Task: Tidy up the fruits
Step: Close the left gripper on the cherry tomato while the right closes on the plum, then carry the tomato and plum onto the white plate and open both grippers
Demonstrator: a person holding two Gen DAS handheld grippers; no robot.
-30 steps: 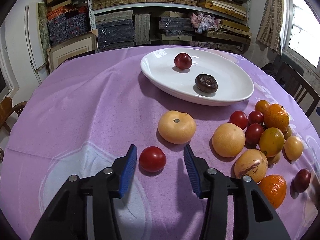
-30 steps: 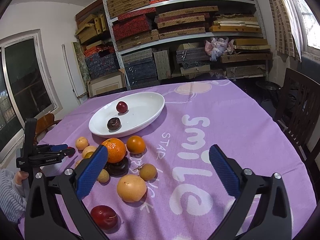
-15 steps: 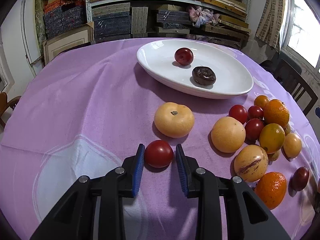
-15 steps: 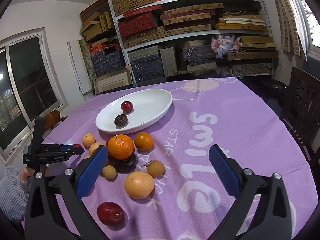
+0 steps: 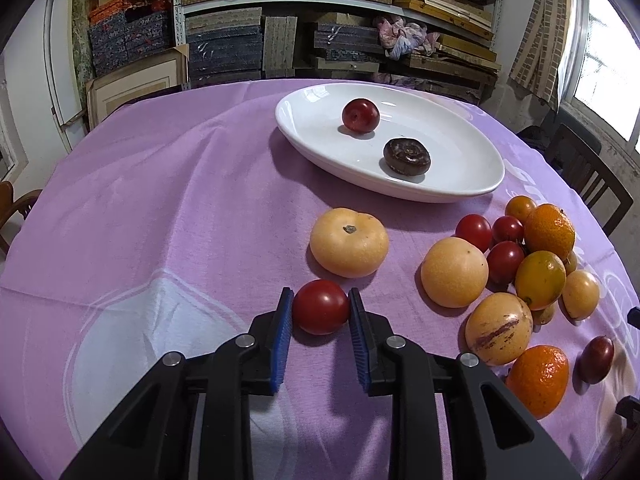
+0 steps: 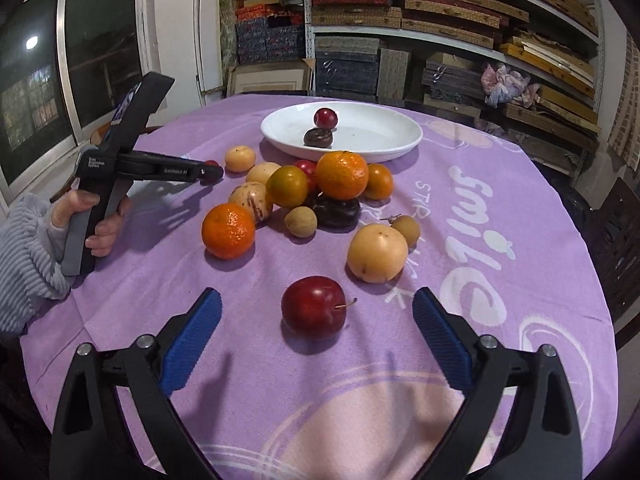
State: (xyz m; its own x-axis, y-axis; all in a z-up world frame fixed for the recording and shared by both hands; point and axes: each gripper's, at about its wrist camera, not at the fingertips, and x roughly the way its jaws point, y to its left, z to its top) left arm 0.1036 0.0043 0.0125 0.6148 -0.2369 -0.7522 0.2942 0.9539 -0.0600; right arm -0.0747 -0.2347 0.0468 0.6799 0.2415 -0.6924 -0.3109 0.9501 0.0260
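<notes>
Left gripper [image 5: 320, 312], blue pads tight against a red tomato [image 5: 320, 306] on purple cloth [image 5: 160, 208]; white dish [image 5: 460, 172] beyond

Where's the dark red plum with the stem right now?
In the right wrist view, the plum lies on the purple tablecloth between the closing, not yet touching fingers of the right claw, just in front of a pale yellow fruit.

A small red tomato [image 5: 321, 306] sits on the cloth, squeezed between the two blue pads of the left gripper [image 5: 320, 312]. A dark red plum [image 6: 313, 306] with a thin stem lies on its side between the closing jaws of the right gripper [image 6: 316, 312] — not touched by either pad.
</notes>
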